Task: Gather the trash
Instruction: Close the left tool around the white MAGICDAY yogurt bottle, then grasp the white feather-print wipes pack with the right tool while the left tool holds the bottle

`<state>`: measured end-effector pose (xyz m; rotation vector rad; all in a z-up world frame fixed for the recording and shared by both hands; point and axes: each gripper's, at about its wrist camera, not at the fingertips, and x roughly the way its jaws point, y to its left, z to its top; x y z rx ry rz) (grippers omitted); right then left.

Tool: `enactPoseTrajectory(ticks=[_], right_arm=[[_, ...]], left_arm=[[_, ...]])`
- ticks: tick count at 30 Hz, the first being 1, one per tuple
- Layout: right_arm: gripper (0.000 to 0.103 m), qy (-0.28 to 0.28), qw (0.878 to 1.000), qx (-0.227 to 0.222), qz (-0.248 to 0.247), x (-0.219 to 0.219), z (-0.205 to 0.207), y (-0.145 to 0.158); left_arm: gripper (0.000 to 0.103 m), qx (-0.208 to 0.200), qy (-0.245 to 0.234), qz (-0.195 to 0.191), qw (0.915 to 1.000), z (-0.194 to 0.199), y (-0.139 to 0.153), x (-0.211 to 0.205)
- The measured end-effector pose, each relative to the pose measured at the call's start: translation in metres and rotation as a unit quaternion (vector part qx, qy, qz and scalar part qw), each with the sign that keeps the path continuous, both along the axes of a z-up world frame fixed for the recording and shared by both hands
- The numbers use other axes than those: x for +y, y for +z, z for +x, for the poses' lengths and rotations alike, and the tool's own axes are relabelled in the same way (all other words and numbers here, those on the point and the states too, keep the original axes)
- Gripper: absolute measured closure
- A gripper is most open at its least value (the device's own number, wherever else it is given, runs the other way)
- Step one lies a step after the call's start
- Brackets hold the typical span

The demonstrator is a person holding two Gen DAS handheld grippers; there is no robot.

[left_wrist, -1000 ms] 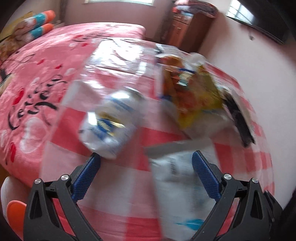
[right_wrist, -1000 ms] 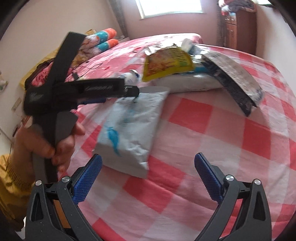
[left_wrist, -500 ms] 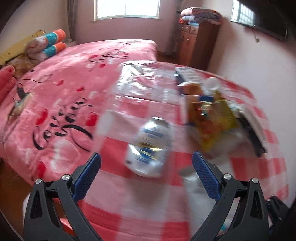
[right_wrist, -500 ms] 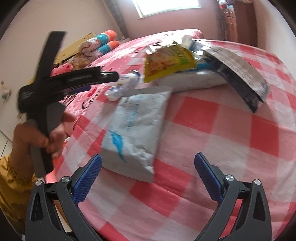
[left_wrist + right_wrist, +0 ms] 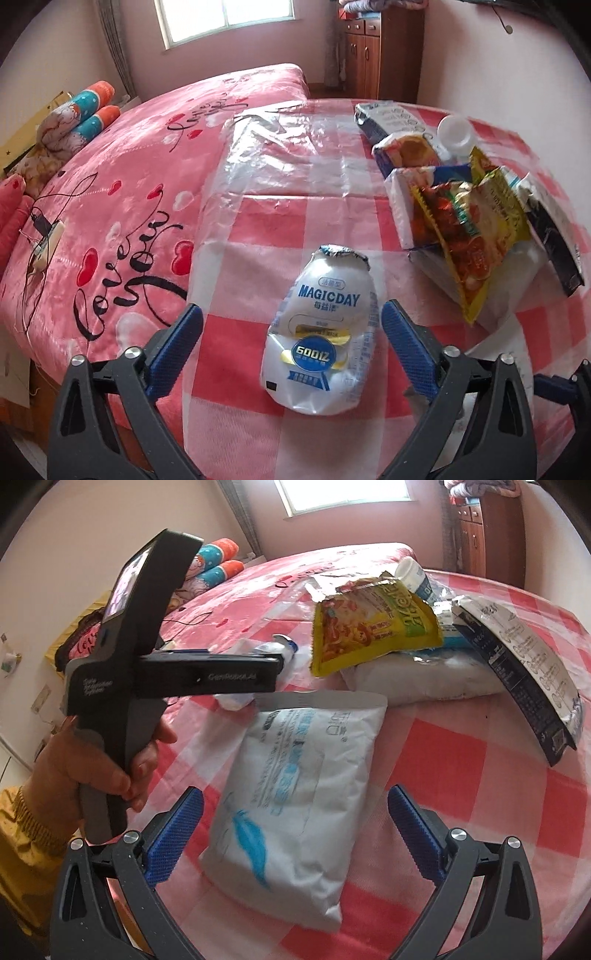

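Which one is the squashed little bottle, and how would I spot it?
Find the red-and-white checked cloth spread over the pink bed. At its near edge, between the closing fingers of the left hand-held gripper, lies the squashed bottle. It alone is white with blue MAGICDAY lettering and a foil top; its neighbours are packets.

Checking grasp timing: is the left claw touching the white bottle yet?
Apart. In the left wrist view the closing left claw straddles the white bottle, cloth visible beside both pads.

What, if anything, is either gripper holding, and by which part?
Nothing. The left gripper is closing around the crushed white bottle without touching it; the right gripper stands open over the white pouch.
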<state>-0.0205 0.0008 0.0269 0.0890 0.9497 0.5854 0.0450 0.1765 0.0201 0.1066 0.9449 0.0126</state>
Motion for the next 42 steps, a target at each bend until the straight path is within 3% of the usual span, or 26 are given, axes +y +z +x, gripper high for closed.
enactPoseTrajectory(ticks=[2,5,11,18,20,29,42], right_arm=[[0.004,-0.002,1.000,-0.002,0.003,-0.001,0.002,-0.001],[0.004,0.003,1.000,-0.005,0.000,0.003,0.004,-0.003],[0.004,0.016,0.999,-0.023,-0.030,0.016,0.003,-0.002],[0.013,0.029,0.996,-0.044,-0.078,0.031,-0.002,-0.002],[0.019,0.034,0.995,-0.046,-0.078,0.028,-0.004,-0.002],[0.023,0.039,0.996,-0.046,-0.065,0.001,-0.011,-0.004],[0.032,0.023,0.998,-0.041,-0.044,-0.036,-0.030,0.004]], left_arm=[[0.023,0.007,0.002,-0.005,1.0000,0.001,-0.005,0.001],[0.026,0.002,0.009,-0.019,0.9998,0.001,-0.007,0.003],[0.041,-0.008,0.015,-0.037,0.9992,-0.005,-0.008,0.001],[0.041,-0.016,0.045,-0.058,0.9972,-0.017,-0.006,0.007],[0.041,-0.021,0.049,-0.064,0.9965,-0.023,-0.002,0.008],[0.041,-0.035,0.057,-0.093,0.9935,-0.061,0.010,0.011],[0.041,-0.029,0.040,-0.114,0.9923,-0.107,0.003,-0.014]])
